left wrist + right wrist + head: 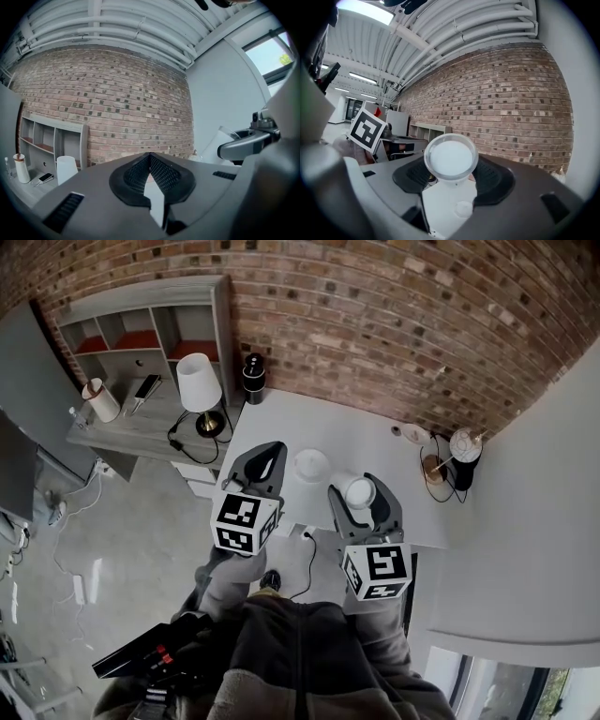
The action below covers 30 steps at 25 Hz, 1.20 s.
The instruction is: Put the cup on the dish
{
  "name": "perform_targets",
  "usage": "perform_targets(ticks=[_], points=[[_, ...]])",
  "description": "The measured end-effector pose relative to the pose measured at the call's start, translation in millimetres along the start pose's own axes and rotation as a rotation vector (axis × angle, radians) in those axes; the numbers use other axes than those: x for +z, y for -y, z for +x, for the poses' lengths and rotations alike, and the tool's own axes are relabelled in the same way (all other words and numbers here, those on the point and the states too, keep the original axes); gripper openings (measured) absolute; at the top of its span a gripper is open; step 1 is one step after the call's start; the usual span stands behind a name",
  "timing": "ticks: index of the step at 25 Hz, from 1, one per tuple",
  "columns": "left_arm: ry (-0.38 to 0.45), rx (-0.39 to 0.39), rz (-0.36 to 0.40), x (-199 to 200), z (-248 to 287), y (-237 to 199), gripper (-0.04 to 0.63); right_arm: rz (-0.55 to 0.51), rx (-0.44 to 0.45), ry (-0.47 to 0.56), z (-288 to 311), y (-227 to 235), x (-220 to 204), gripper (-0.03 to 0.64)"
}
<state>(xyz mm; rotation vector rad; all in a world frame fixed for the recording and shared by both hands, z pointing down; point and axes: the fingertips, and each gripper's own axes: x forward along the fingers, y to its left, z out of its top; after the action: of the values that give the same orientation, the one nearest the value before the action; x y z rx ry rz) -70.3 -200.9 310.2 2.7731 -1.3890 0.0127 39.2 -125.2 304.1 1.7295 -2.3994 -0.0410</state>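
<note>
A white cup (pixel 359 491) is tipped on its side in my right gripper (pixel 358 486), whose jaws are shut on it just above the front of the white table (pixel 366 432). In the right gripper view the cup (pixel 450 157) faces the camera as a round white disc between the black pads (pixel 494 180). The white dish (pixel 311 465) lies on the table, left of the cup and apart from it. My left gripper (pixel 265 463) hovers just left of the dish. Its jaws meet at the tip (pixel 150 157) with nothing between them.
A black cylinder (pixel 253 378) stands at the table's back left corner. A round lamp (pixel 464 446) and a small white object (pixel 415 435) sit at the right end. A side desk with a white lamp (pixel 199 385) and a shelf unit (pixel 150 329) lies to the left. A cable (pixel 307 563) hangs off the front edge.
</note>
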Motion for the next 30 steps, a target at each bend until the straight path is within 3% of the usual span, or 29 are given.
perform_targets(ticks=[9,23,30], points=[[-0.042,0.008,-0.046,-13.6,36.7,-40.2,0.005,0.024,-0.018,-0.042,48.8,17.8,-3.5,0.264],[-0.125,-0.026,-0.075,-43.1,80.9,-42.2,0.005,0.086,-0.058,-0.111,68.7,47.8,-30.6,0.264],[-0.163,0.057,-0.060,-51.8,84.4,-47.4,0.005,0.119,-0.005,-0.121,79.3,65.0,-48.9,0.264]])
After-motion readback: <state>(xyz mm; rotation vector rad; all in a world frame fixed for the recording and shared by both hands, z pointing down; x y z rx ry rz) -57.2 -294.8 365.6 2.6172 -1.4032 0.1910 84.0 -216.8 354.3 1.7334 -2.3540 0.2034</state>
